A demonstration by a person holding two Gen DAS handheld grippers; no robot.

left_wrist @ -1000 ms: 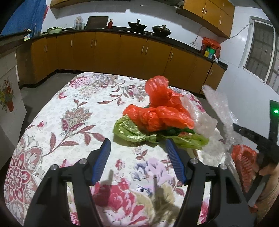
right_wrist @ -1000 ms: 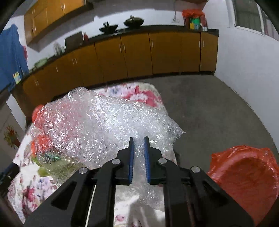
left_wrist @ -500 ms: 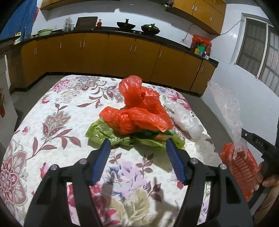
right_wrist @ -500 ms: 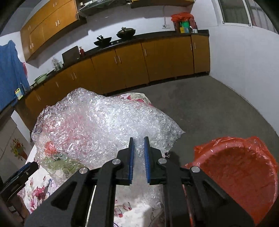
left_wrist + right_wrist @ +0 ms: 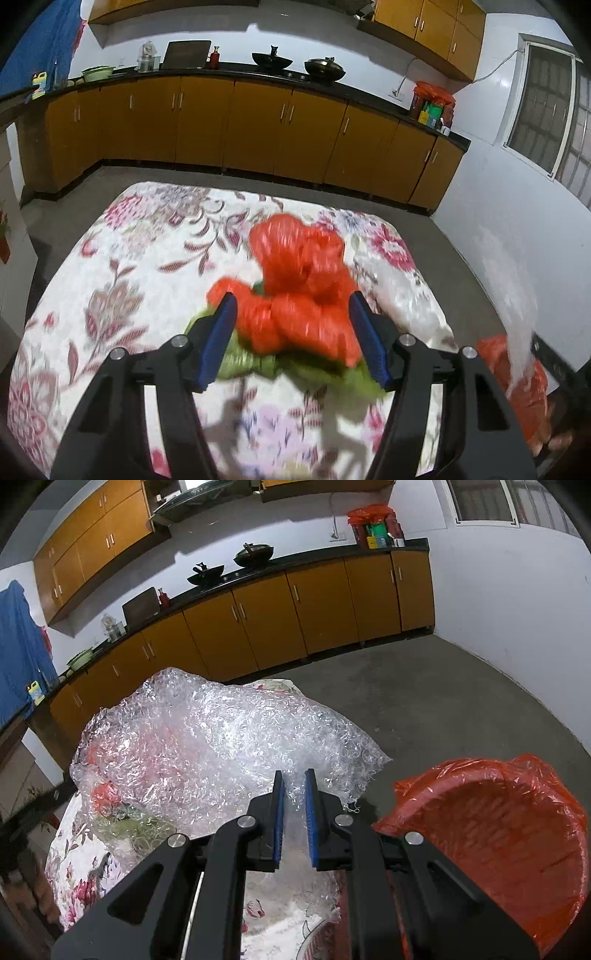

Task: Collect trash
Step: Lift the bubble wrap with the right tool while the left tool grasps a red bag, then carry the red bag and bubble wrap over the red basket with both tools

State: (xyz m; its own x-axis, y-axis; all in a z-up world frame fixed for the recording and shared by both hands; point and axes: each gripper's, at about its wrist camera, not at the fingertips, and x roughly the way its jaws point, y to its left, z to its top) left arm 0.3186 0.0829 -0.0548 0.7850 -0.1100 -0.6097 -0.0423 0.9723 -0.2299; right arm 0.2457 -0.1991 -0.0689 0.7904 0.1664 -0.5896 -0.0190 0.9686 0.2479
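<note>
My right gripper (image 5: 293,786) is shut on a large sheet of clear bubble wrap (image 5: 207,746) and holds it up over the table's right edge. A red basket lined with a red bag (image 5: 495,834) stands on the floor just right of it; it also shows in the left wrist view (image 5: 517,373). My left gripper (image 5: 291,306) is open, its blue pads on either side of a crumpled red plastic bag (image 5: 306,295) that lies on a green plastic bag (image 5: 243,358) on the flowered table (image 5: 140,258).
Orange kitchen cabinets (image 5: 258,125) with a dark counter run along the back and right walls. Grey floor (image 5: 424,709) lies between the table and the cabinets. A window (image 5: 554,122) is in the right wall.
My left gripper has moved forward so its open fingers now flank the red bag. My right gripper has carried the bubble wrap right, closer to the red basket.
</note>
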